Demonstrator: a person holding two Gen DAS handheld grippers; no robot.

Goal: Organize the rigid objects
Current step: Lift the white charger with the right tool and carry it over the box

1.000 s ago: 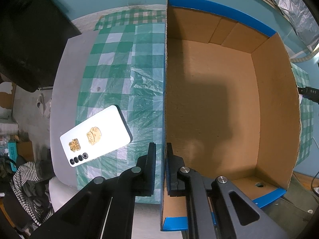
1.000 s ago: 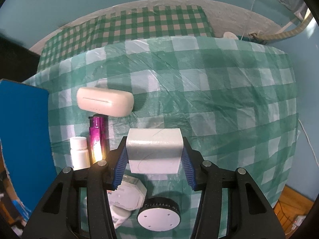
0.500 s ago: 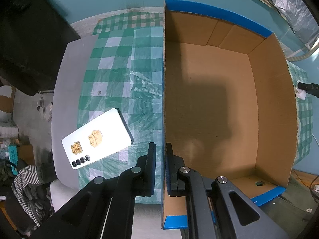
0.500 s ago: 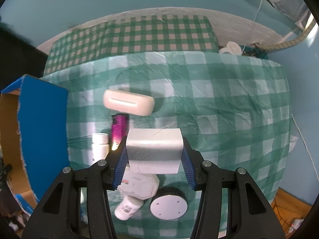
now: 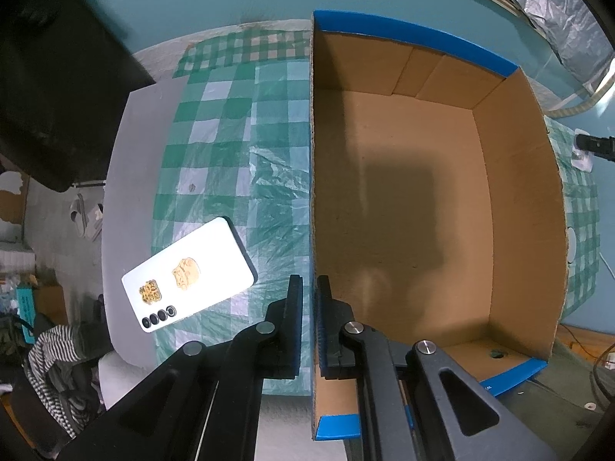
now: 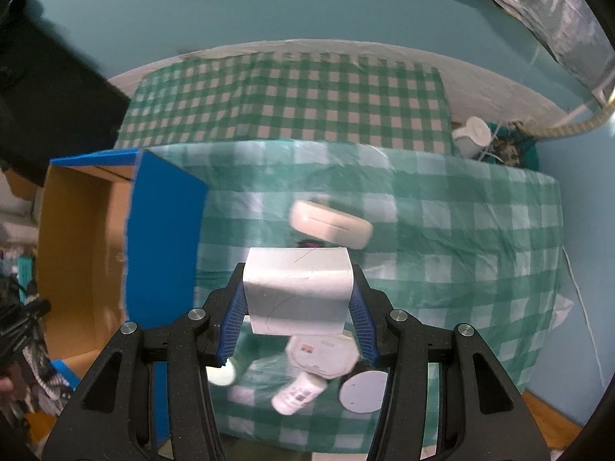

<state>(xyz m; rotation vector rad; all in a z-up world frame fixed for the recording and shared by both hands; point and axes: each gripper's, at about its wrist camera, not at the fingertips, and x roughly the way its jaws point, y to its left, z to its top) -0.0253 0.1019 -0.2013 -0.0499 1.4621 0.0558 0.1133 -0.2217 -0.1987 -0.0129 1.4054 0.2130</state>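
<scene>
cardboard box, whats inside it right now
The cardboard box shows only bare floor with a shadow. The left tool, clamped on its wall, hides the near corner.

teal wall (image 6: 269,4) behind green checked tablecloth (image 6: 461,238)

Light: I see dim, bluish room light from overhead.
Shadow: broad dark patch on the cardboard box (image 5: 403,199) floor, frame centre.
Glare: white phone (image 5: 188,274) blown out, lower left.
Blur: right wrist view smeared; tablecloth (image 6: 461,238) and lower-centre items soft.
Distortion: fisheye bending, black vignette at the corners.
</scene>
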